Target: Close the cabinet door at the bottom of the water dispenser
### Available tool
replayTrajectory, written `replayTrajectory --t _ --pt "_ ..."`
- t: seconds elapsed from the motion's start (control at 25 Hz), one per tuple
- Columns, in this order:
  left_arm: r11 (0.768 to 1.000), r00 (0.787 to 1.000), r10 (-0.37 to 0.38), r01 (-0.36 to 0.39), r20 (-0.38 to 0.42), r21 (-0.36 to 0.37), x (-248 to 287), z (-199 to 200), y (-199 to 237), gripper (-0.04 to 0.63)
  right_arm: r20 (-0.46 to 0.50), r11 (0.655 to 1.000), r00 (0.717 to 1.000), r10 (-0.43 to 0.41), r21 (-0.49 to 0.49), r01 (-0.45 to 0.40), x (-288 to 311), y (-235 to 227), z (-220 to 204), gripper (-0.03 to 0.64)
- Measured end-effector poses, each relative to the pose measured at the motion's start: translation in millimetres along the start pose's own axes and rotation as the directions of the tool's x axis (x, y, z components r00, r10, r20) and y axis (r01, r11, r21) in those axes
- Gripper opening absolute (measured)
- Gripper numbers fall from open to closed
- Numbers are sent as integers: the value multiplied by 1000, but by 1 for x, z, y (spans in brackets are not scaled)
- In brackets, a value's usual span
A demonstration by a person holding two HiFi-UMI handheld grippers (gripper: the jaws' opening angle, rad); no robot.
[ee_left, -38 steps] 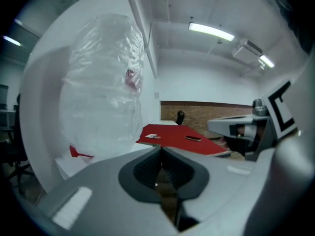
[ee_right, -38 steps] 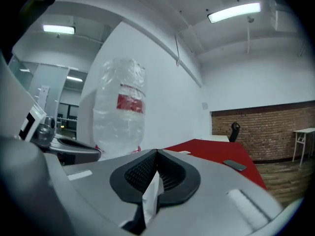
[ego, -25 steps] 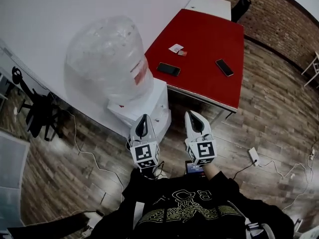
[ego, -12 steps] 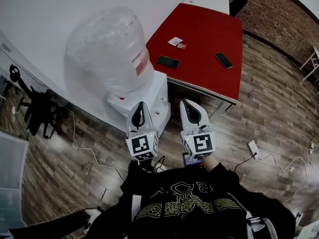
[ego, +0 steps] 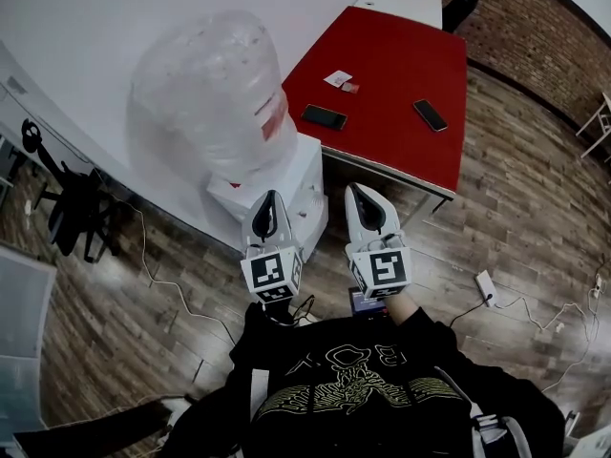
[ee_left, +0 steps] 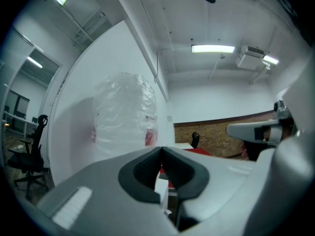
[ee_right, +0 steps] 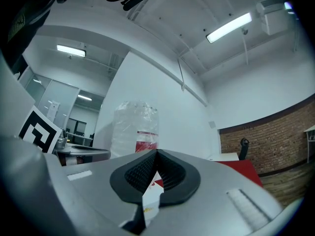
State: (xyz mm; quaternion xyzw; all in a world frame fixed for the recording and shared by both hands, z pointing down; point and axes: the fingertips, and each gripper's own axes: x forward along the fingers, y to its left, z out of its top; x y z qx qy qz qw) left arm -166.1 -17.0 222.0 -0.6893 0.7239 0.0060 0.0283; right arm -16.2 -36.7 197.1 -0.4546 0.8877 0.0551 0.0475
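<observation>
At the bottom of the head view, a person in a black printed sweatshirt (ego: 358, 399) is standing on the wood floor (ego: 516, 227) and holding both grippers side by side, pointing up the frame. The left gripper (ego: 270, 199) is keeping its fingers (ee_left: 147, 168) pressed together at the tips, with nothing between them. The right gripper (ego: 361, 192) is doing the same, its fingers (ee_right: 170, 173) closed and gripping nothing.

Just beyond the two tips, at the frame's centre, the white water dispenser (ego: 286, 181) is standing against the white wall, carrying a large clear bottle (ego: 210, 103) with a red label. Only the dispenser's top and upper front are showing from this steep angle, so the cabinet door at its bottom cannot be made out.

To the dispenser's right, a red desk (ego: 391, 60) is bearing two dark phones (ego: 324, 117) and a small card (ego: 338, 80). A black office chair (ego: 72, 208) is sitting at the left edge, and a brick wall (ego: 535, 27) is running across the upper right.
</observation>
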Motion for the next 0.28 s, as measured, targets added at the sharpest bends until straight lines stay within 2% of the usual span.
replayTrajectory --t 0.28 --pt "1000 1000 1 -1 0 9 0 0 -3 6 -8 1000 1000 7 15 -7 -1 -2 -1 -2"
